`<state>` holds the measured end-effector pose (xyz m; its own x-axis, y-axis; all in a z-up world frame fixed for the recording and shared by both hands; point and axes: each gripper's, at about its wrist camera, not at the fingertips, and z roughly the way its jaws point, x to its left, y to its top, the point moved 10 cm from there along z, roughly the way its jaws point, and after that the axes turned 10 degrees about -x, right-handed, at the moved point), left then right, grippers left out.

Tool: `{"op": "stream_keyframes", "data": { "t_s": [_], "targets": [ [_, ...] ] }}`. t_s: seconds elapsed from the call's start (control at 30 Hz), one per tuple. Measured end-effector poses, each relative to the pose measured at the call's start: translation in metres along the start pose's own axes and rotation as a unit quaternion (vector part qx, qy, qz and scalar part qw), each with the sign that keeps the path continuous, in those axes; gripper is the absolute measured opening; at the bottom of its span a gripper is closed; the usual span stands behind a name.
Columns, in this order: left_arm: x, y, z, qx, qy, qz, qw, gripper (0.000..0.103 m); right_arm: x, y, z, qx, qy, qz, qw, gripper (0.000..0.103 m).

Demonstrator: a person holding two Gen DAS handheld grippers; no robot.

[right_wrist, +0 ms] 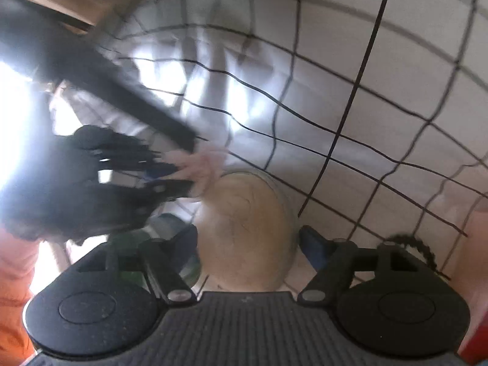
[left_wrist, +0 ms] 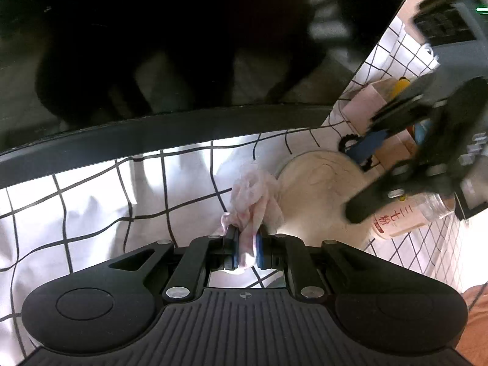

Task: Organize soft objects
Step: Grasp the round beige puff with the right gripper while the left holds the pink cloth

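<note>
My left gripper (left_wrist: 246, 244) is shut on a pale pink mesh puff (left_wrist: 253, 195), which bunches up above its blue pads over the grid-patterned cloth (left_wrist: 91, 189). Just right of the puff lies a round beige soft object (left_wrist: 317, 189). My right gripper (left_wrist: 363, 180) comes in blurred from the upper right and straddles that object. In the right wrist view the beige object (right_wrist: 250, 228) fills the space between the spread fingers of my right gripper (right_wrist: 248, 241), with a thin gap at the right pad. The left gripper (right_wrist: 183, 177) shows at the left, blurred, with the pink puff (right_wrist: 204, 161).
A dark monitor screen (left_wrist: 183, 45) stands behind the cloth. A clear bottle with a pink label (left_wrist: 402, 216) lies at the right. A black frilly ring (left_wrist: 347, 140), pale pink boxes (left_wrist: 366, 103) and a yellow item (left_wrist: 399, 85) crowd the upper right. An orange sleeve (right_wrist: 15, 289) shows at the left.
</note>
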<state>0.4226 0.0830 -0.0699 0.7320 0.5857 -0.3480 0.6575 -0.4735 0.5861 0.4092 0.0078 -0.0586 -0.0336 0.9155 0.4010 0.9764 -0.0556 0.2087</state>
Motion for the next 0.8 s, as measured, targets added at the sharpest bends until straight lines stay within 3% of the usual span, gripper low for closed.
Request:
{"op": "stream_keyframes", "data": {
  "t_s": [0.17,0.37,0.5,0.8],
  "targets": [
    [-0.002,0.005,0.003,0.001,-0.008,0.001,1.0000,0.013,0.032,-0.005,-0.039,-0.043,0.043,-0.029,0.998,0.067],
    [-0.001,0.002,-0.002,-0.002,-0.003,-0.002,1.0000,0.012,0.018,0.009,-0.022,-0.058,-0.008,0.009,0.998,0.067],
    [0.003,-0.003,-0.005,-0.008,-0.006,-0.014,0.9999,0.012,0.005,0.012,-0.016,-0.062,0.008,0.044,0.997,0.067],
    [0.002,-0.004,0.000,-0.009,-0.015,-0.011,0.9998,0.013,-0.006,0.002,0.021,0.017,-0.017,0.057,0.998,0.065]
  ]
}}
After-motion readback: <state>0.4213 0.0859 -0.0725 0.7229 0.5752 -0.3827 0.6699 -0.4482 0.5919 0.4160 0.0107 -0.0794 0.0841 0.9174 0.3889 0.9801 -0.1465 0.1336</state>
